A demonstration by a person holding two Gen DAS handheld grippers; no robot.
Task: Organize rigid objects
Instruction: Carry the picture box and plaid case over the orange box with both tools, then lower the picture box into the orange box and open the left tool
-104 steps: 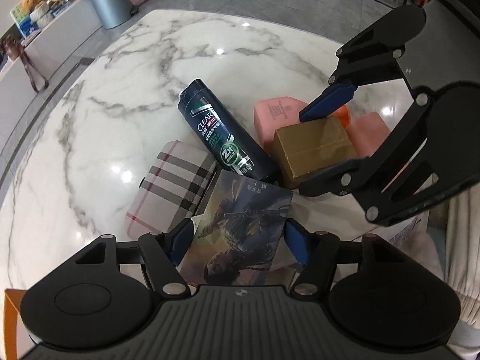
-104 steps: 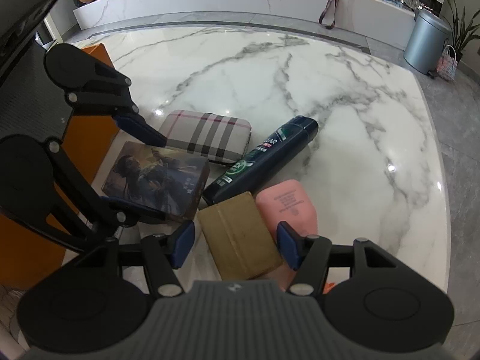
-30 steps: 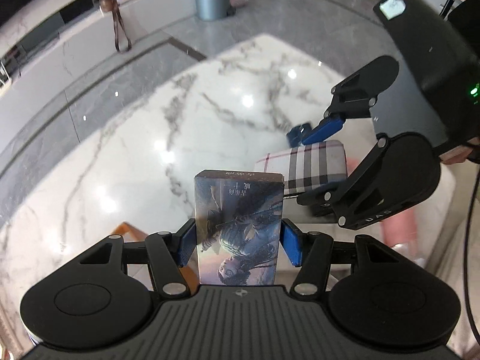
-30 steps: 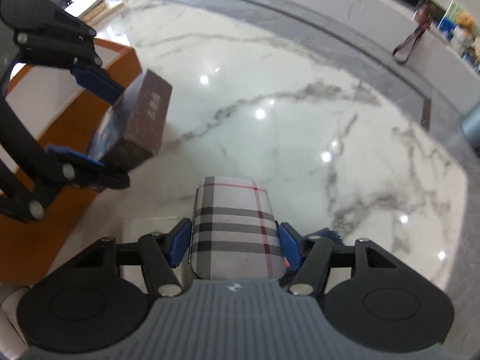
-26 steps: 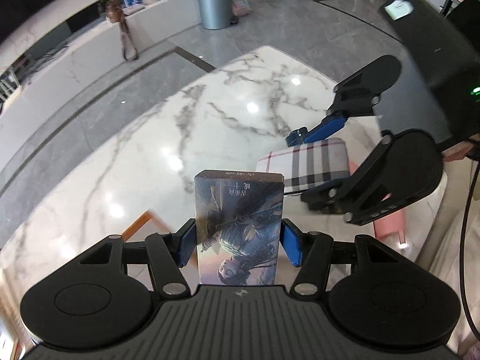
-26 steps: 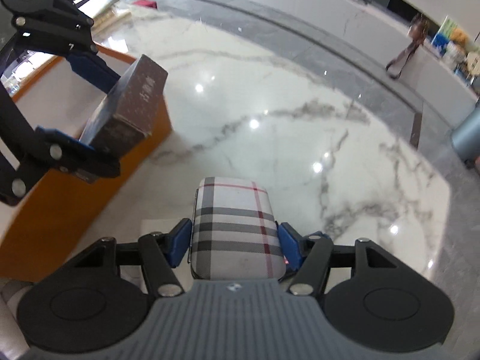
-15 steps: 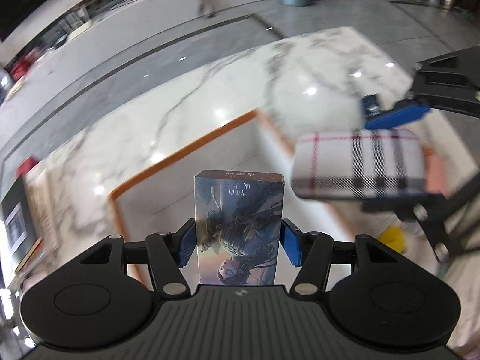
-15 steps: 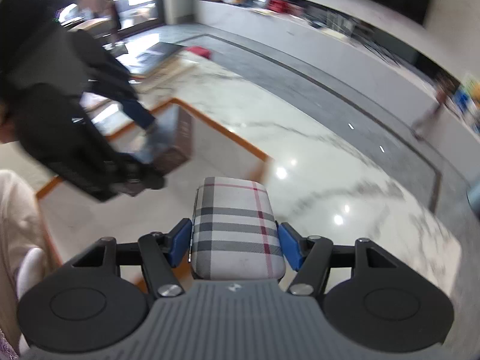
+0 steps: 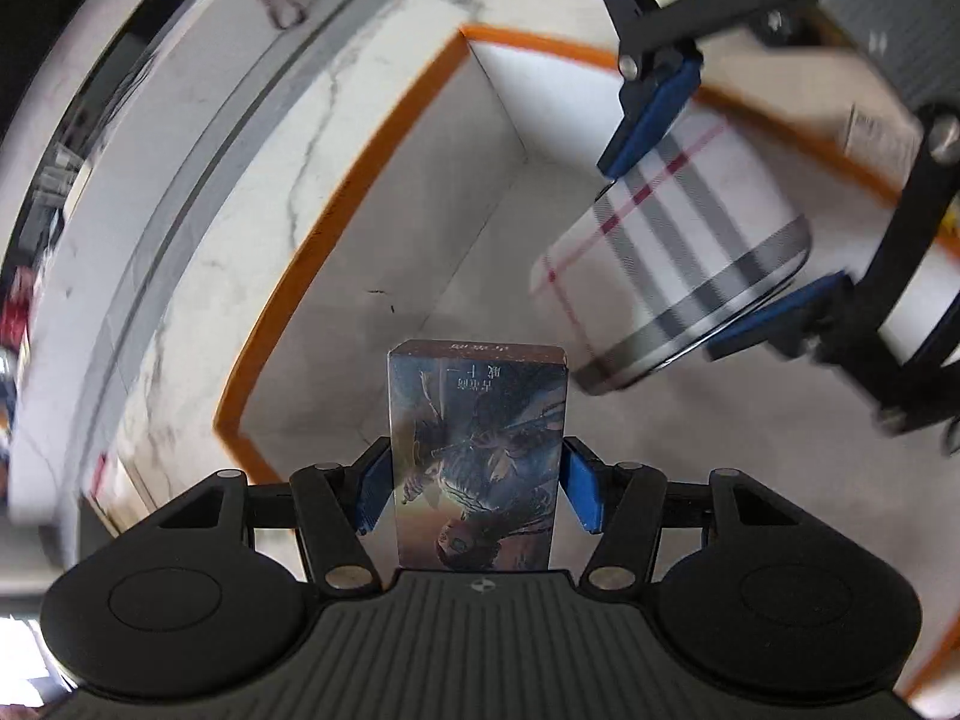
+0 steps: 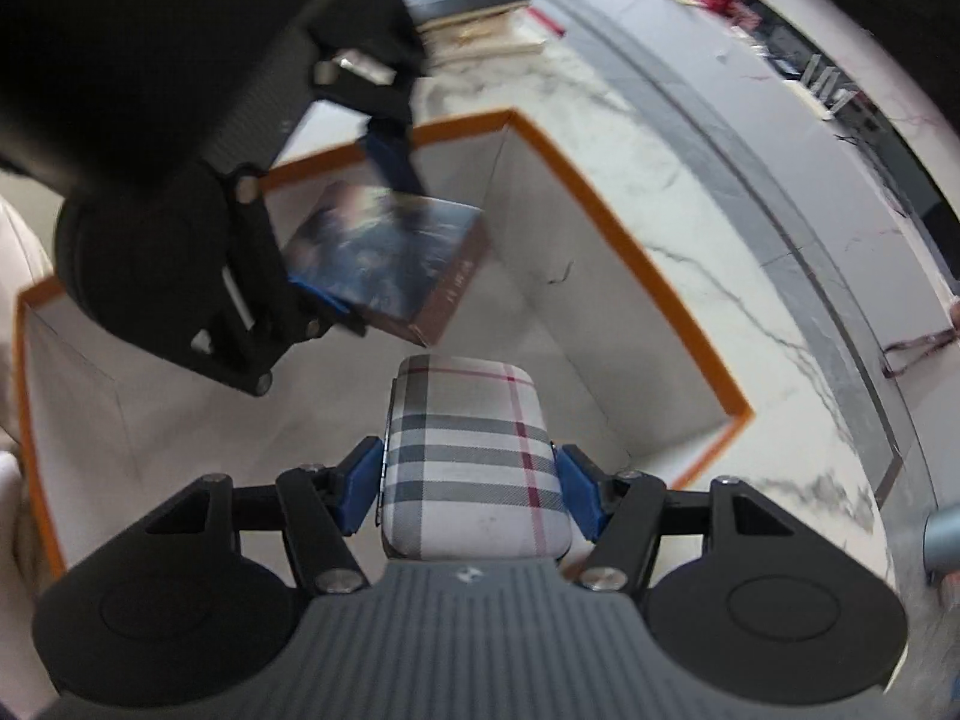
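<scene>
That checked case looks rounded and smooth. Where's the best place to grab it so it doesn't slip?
Across its two long, flatter sides, coming in from one short end, as the right gripper does now. The plaid case is narrow that way, so the blue pads sit flat rather than on rounded corners.

left gripper (image 9: 477, 492) grips book (image 9: 477, 456) over box (image 9: 336, 204) | right gripper (image 10: 471, 495) grips case (image 10: 471, 474) right of book | box on table (image 10: 750, 276)

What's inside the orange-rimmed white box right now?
The orange-rimmed white box shows bare white walls and floor, nothing resting there. The illustrated card box and plaid hard case hang over it, held in the grippers. They and the grippers hide part of the floor.
</scene>
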